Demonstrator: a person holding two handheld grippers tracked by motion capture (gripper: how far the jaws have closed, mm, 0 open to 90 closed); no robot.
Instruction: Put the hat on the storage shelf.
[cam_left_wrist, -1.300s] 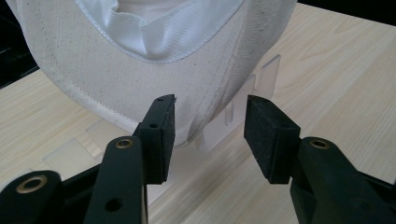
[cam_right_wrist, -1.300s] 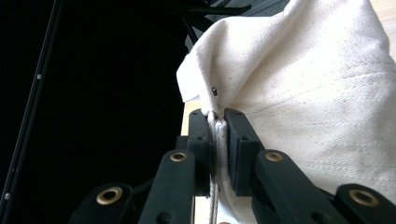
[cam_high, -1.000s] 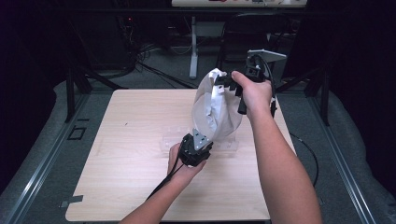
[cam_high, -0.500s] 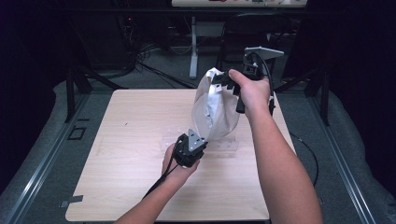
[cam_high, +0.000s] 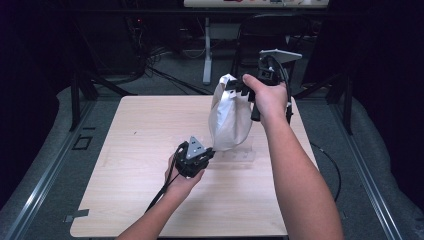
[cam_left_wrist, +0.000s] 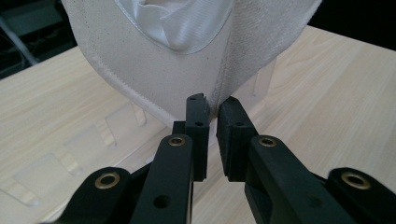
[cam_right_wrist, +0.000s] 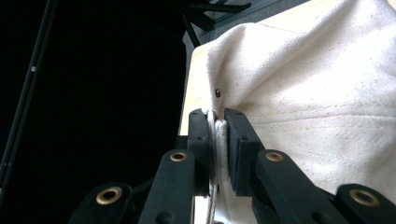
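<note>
A white cloth bag (cam_high: 229, 117) hangs above the middle of the wooden table (cam_high: 140, 130). My right gripper (cam_high: 235, 87) holds it up from the top; in the right gripper view the jaws are shut on a thick fold of the bag's rim (cam_right_wrist: 217, 128). My left gripper (cam_high: 209, 152) sits low at the bag's bottom left corner. In the left gripper view the bag (cam_left_wrist: 154, 74) narrows to a point that runs down between the nearly closed jaws of that gripper (cam_left_wrist: 214, 105). A shiny white lining (cam_left_wrist: 177, 23) shows inside the bag.
A clear plastic plate with slots (cam_high: 241, 154) lies on the table under the bag, also seen as a transparent plate (cam_left_wrist: 112, 135) beneath the left jaws. Dark floor, cables and stand legs surround the table. The table's left half is bare wood.
My left gripper has shifted a little to the left along the table, staying at the bag's lower corner. The right gripper holds the bag's top in about the same place.
</note>
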